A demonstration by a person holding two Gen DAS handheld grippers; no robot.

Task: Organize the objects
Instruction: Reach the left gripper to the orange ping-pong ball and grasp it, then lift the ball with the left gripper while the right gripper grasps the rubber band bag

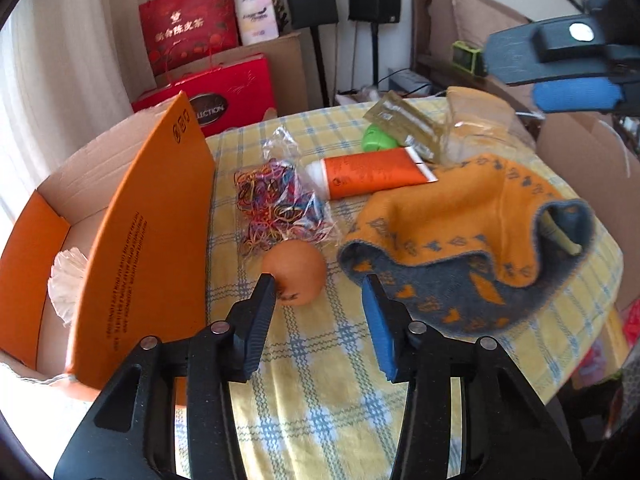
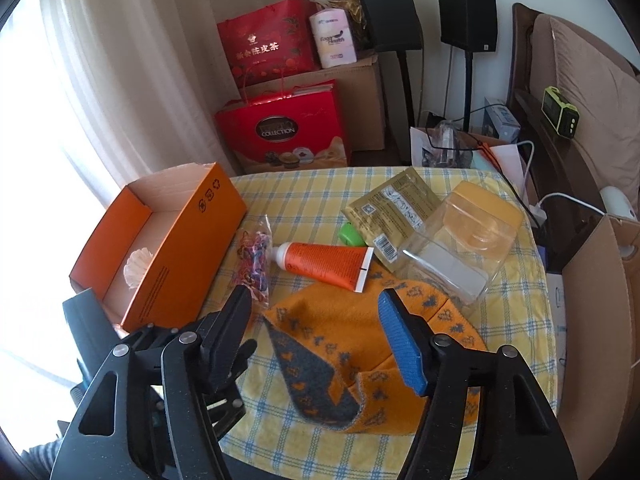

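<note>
My left gripper (image 1: 320,286) is open, low over the table, with an orange ball (image 1: 295,271) just beyond its left fingertip. An open orange box (image 1: 132,236) stands left of it, with a white paper cup (image 1: 66,280) inside; the box also shows in the right wrist view (image 2: 168,248). A bag of coloured rubber bands (image 1: 272,204), an orange tube (image 1: 376,174), a green lid (image 1: 376,138), a gold sachet (image 1: 404,126) and a clear container (image 1: 476,124) lie behind. My right gripper (image 2: 316,304) is open above an orange and grey knitted cloth (image 2: 360,344).
The table (image 1: 320,412) has a yellow checked cloth. Red gift bags (image 2: 280,128), cardboard boxes and black speakers on stands (image 2: 466,16) stand behind it. Another cardboard box (image 2: 596,320) stands at the right edge. A curtain hangs at the left.
</note>
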